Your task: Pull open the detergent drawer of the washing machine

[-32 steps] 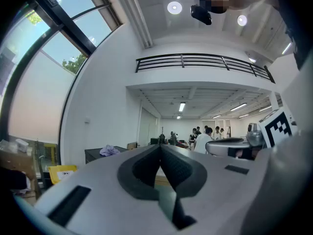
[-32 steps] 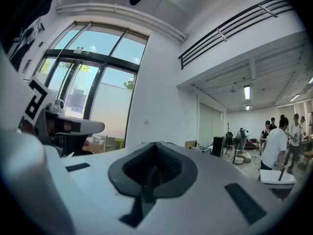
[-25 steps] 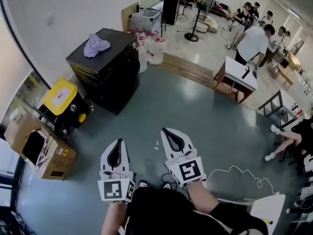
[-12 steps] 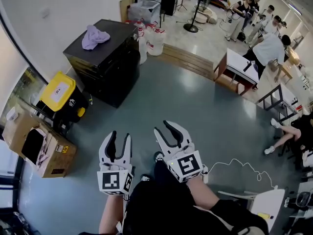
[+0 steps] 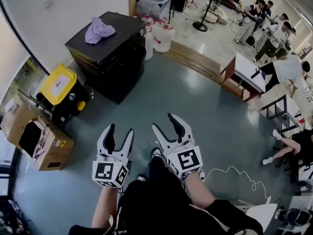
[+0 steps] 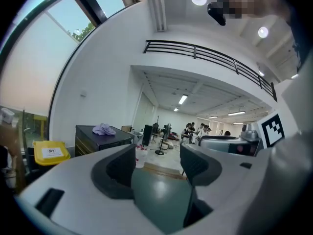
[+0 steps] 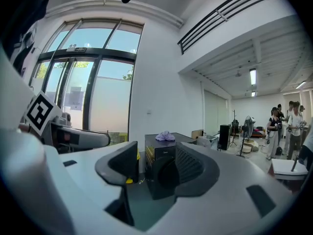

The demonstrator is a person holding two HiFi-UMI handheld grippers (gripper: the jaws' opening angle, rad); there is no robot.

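Black washing machine (image 5: 110, 58) stands well off by the wall (image 5: 63, 9). Left gripper (image 5: 120, 129) and right gripper (image 5: 165, 121) just spread wide, empty. Drawer too small to see; likely light, stiff plastic. Take front lip.

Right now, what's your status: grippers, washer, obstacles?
Left gripper and right gripper both empty, jaws just opened wide. Black front-loading washing machine across the grey floor, untouched. Lilac cloth on its top; nothing blocking.

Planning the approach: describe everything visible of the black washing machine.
The washing machine is a black, glossy box standing upright on the grey floor by the white wall. Its front shows a dark round door. A crumpled lilac cloth lies on its flat top. No drawer juts out.
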